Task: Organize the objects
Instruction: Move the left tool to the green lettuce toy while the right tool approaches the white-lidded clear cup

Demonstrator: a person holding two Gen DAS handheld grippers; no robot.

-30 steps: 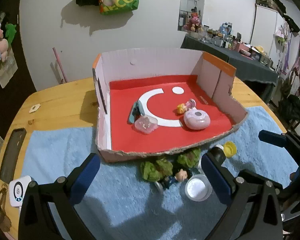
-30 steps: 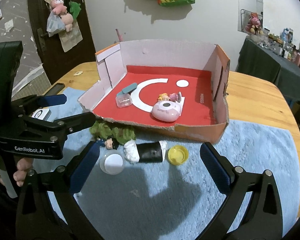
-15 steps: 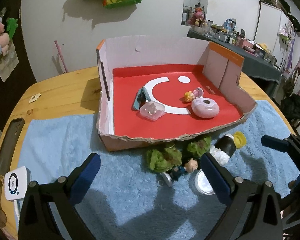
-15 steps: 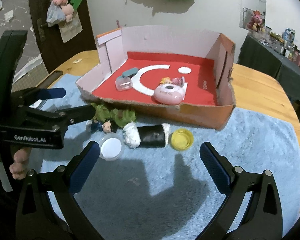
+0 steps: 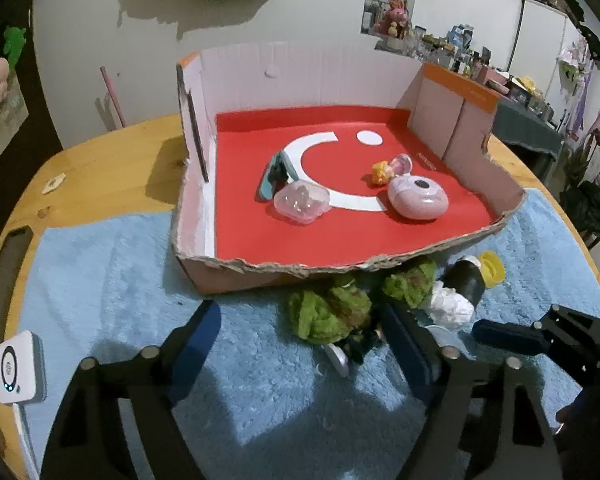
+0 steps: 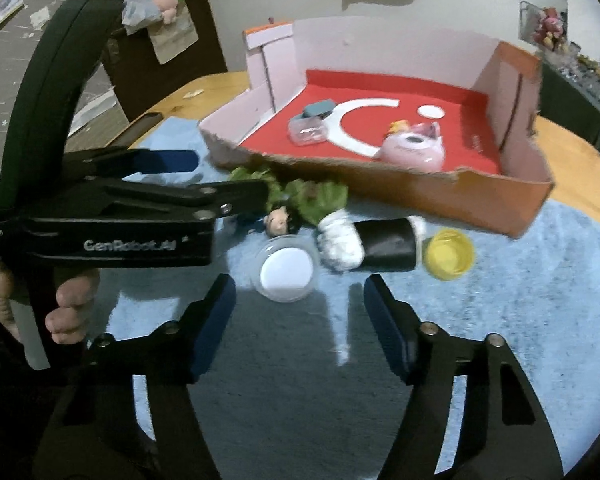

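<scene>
We drop both claws toward the pile on the blue towel. The left gripper narrows around the green lettuce toy, not yet pinching; the right gripper half-closes, empty, just short of the white-lidded jar. Two pickups coming, box waiting behind.

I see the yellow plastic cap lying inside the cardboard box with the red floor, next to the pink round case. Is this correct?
Not quite. The yellow plastic cap lies outside the cardboard box, on the blue fluffy towel in front of its low torn wall, beside the black and white roll. The pink round case is indeed inside the box. The right wrist view shows this clearly.
</scene>
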